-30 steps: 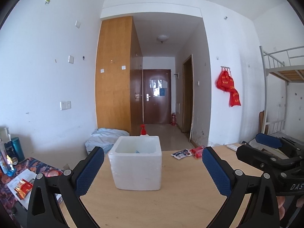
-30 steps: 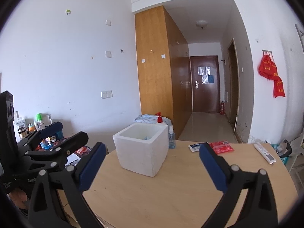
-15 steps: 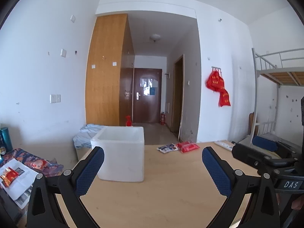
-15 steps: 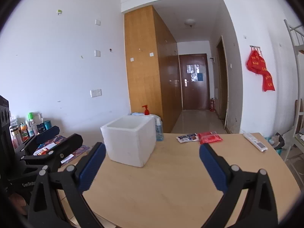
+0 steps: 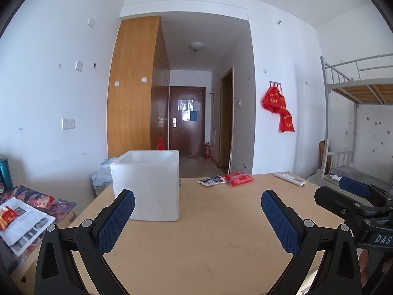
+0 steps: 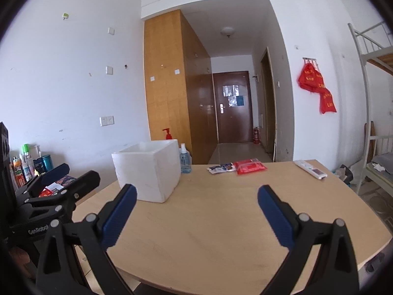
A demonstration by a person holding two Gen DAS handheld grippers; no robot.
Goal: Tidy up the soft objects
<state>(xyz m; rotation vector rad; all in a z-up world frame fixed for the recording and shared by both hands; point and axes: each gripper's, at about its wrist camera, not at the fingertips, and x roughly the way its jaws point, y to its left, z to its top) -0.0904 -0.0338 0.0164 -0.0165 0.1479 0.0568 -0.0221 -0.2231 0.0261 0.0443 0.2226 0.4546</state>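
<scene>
Red pack (image 6: 251,166) lies far ahead of both wide-apart, empty hand-held grippers (image 6: 196,202) (image 5: 197,206).

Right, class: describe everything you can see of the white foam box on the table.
The white foam box is a thick-walled, open-topped cube that looks like polystyrene, with no lid. It stands upright on the wooden table, toward its far left. Nothing grips it. A clear spray bottle stands just behind it. Its contents are hidden.
</scene>
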